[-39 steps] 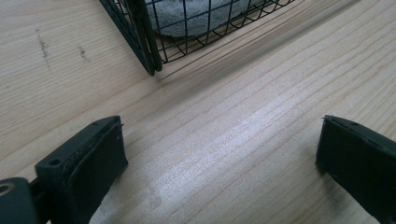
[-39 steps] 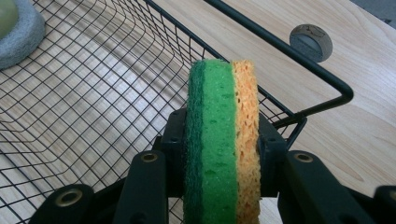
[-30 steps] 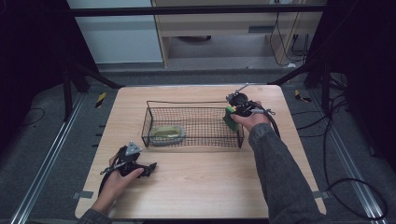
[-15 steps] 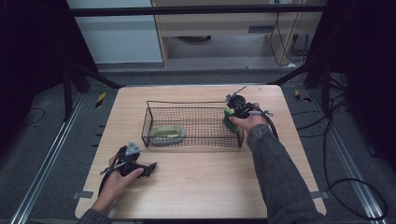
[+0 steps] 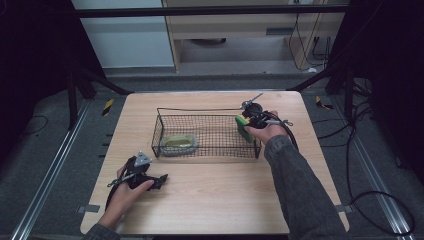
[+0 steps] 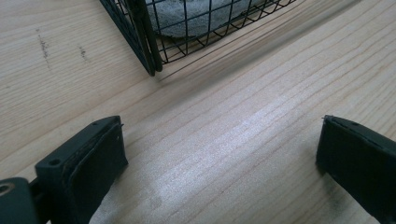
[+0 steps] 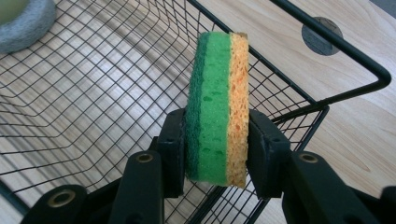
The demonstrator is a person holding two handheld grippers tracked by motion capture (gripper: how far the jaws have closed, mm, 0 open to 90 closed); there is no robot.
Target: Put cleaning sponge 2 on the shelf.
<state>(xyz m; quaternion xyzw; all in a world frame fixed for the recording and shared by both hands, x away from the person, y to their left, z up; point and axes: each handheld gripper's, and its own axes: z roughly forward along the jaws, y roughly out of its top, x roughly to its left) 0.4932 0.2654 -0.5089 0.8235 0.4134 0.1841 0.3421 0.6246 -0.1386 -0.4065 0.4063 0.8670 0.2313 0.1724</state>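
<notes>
A green-and-yellow rectangular sponge stands on edge between the two black jaws of the right gripper, its dark green scouring face against one pad and its yellow foam face against the other. The pads still press on both faces, so the grasp is on the sponge, though the jaws have just been easing apart a little with the sponge between them. Measured against the black wire mesh basket, the sponge hangs over the basket's right end, just inside the rim and above the mesh floor; in the high view it shows as a green block at the basket's right wall, directly in front of the right gripper and the hand that holds it.

Inside the basket, towards its left end, lies a round grey pad with a pale green top, well apart from the sponge.

The left gripper rests on the light wooden table, near the basket's front left corner. Its jaws stand wide and released, with bare wood between them; the basket's corner lies just ahead of them.
</notes>
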